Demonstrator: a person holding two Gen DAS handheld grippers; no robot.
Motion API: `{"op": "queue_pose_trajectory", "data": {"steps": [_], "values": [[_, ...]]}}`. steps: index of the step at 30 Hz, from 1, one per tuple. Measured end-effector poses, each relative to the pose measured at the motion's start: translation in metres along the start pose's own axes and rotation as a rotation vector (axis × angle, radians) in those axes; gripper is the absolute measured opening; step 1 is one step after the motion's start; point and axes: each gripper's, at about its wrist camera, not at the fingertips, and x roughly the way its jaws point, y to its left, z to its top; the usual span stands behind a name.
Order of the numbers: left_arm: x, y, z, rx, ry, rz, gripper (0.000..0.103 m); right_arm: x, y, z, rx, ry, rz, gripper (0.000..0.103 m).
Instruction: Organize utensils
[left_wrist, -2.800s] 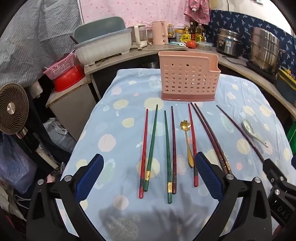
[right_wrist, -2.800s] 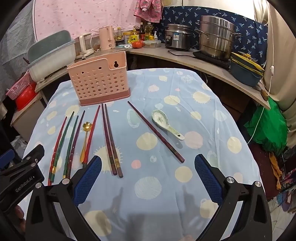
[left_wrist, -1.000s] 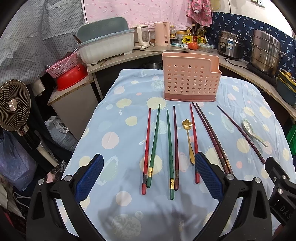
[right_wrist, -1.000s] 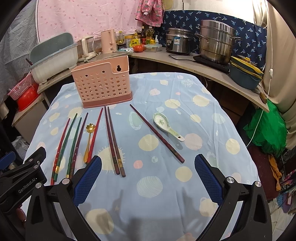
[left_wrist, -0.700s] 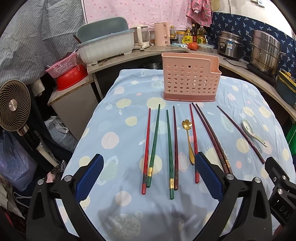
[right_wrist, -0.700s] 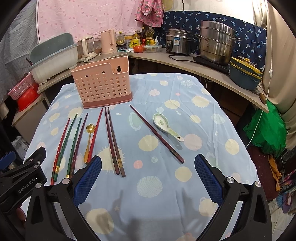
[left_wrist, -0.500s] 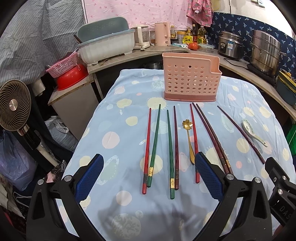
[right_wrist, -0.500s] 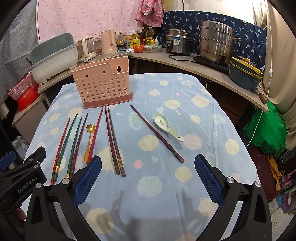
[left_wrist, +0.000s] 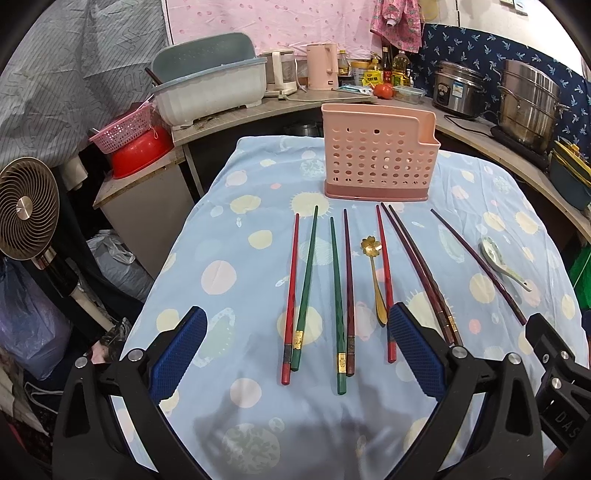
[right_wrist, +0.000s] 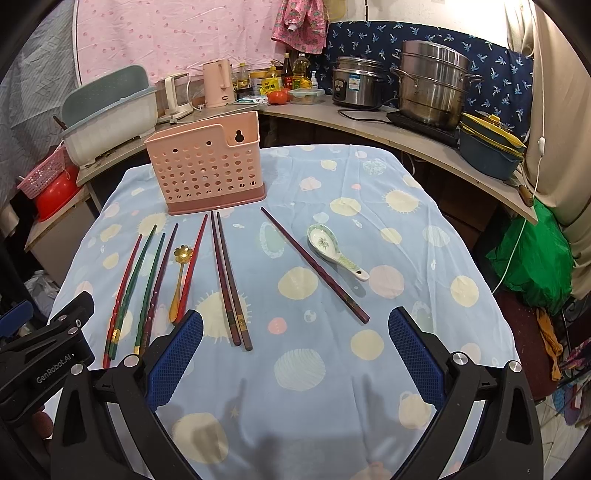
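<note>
My left gripper (left_wrist: 295, 350) and right gripper (right_wrist: 295, 350) hover wide open, empty. At 12 o'clock: pink perforated holder (left_wrist: 378, 162); chopsticks (left_wrist: 338, 302), gold spoon (left_wrist: 375, 280) and ceramic spoon (right_wrist: 332, 251) lie between, unobstructed.

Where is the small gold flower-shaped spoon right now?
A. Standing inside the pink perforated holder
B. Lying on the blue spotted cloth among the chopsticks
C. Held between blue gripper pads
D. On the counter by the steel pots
B: the small gold flower-shaped spoon lies flat on the blue spotted cloth between a dark maroon chopstick and a red chopstick, apart from the pink perforated holder.
</note>
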Motion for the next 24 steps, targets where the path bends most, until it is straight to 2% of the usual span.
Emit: {"op": "queue_pose_trajectory", "data": {"steps": [24], "values": [[-0.0033, -0.0024, -0.0045, 0.005, 0.003, -0.011, 0.094, -0.0037, -0.0004, -0.0016, 0.005, -0.004, 0.003, 0.096]]}}
